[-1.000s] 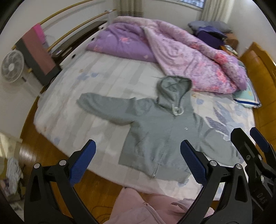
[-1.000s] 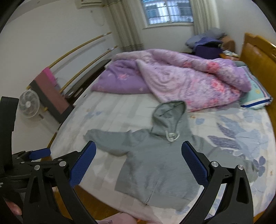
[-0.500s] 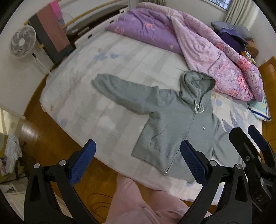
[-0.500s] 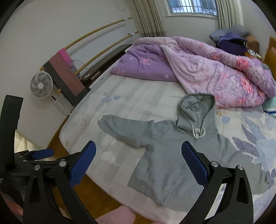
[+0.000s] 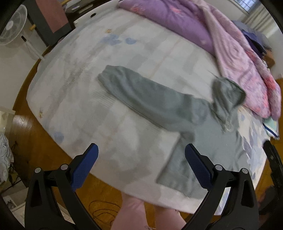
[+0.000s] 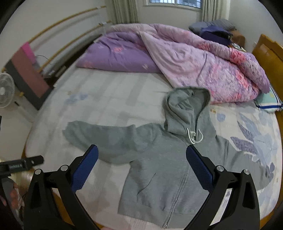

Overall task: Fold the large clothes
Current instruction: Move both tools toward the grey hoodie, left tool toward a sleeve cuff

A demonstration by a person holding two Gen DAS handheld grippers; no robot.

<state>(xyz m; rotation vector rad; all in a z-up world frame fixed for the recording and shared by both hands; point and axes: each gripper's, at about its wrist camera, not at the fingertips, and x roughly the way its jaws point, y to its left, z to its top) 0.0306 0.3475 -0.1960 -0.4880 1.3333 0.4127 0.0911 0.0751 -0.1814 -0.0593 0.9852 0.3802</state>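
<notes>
We count one grey hoodie on the bed, with one hood, two sleeves spread outward, one zipper down the front and one white drawstring. One bed, one wooden headboard. One purple-and-pink quilt, bunched. One pillow with blue stripes. One standing fan. Two long poles along the wall. One window, two curtains. Two grippers: left gripper and right gripper, each with two blue-padded fingers held apart. One dark pile of fabric at the far corner; item count there cannot be resolved.
</notes>
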